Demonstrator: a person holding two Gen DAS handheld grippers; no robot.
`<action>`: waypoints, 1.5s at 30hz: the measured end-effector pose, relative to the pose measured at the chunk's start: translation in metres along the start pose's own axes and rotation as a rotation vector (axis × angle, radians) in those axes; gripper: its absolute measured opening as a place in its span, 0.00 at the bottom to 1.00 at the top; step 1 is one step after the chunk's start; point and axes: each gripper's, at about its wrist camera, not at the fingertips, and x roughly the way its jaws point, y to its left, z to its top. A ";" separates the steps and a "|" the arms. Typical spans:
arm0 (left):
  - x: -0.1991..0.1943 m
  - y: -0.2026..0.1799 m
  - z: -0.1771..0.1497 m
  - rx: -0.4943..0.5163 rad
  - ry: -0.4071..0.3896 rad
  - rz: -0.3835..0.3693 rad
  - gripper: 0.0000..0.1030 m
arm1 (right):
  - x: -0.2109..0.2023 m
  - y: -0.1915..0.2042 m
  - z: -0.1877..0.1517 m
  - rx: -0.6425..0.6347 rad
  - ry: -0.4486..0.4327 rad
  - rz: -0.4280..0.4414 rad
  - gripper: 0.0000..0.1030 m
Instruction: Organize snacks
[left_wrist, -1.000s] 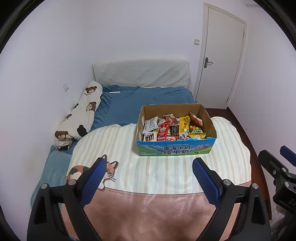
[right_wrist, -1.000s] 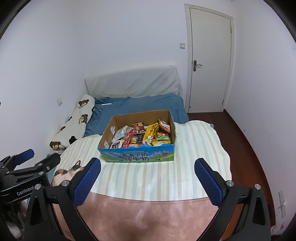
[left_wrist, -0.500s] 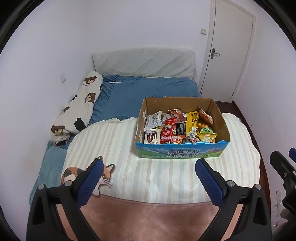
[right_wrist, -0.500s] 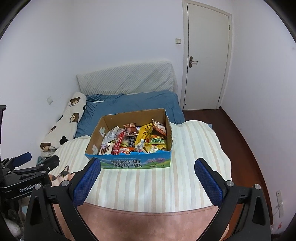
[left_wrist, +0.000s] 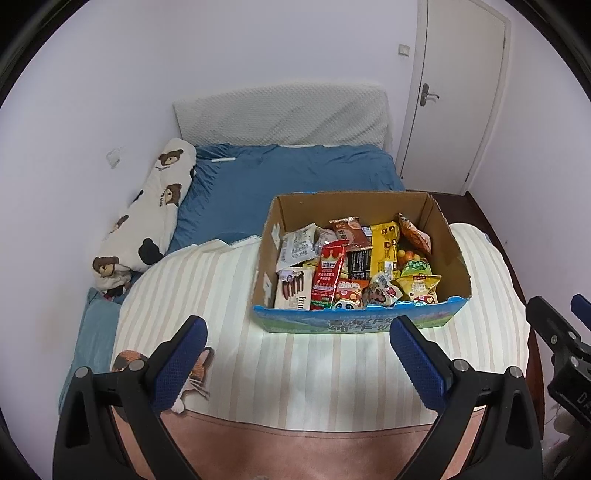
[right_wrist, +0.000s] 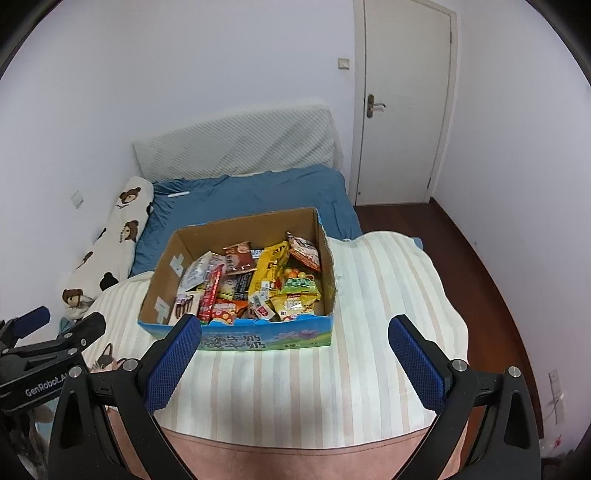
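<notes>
Snacks (left_wrist: 354, 269) fill an open cardboard box (left_wrist: 295, 206) standing on a striped blanket (left_wrist: 295, 369) spread over the bed (left_wrist: 280, 173). Left wrist view: the left gripper (left_wrist: 299, 334) has just been opening; its blue pads are spread wide with nothing between them, short of the box. Right wrist view: the right gripper (right_wrist: 295, 332) is likewise spread and empty, with the box (right_wrist: 236, 225) of snacks (right_wrist: 258, 280) just ahead and the left gripper (right_wrist: 48, 332) at the left edge.
</notes>
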 end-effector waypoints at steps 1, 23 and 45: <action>0.004 -0.001 0.002 0.003 0.006 -0.001 0.99 | 0.004 -0.001 0.001 0.007 0.008 0.000 1.00; 0.036 -0.018 0.022 0.030 0.031 0.000 0.99 | 0.045 -0.009 0.011 0.036 0.055 -0.056 1.00; 0.025 -0.016 0.024 0.026 -0.001 0.000 0.99 | 0.035 -0.010 0.011 0.039 0.046 -0.064 1.00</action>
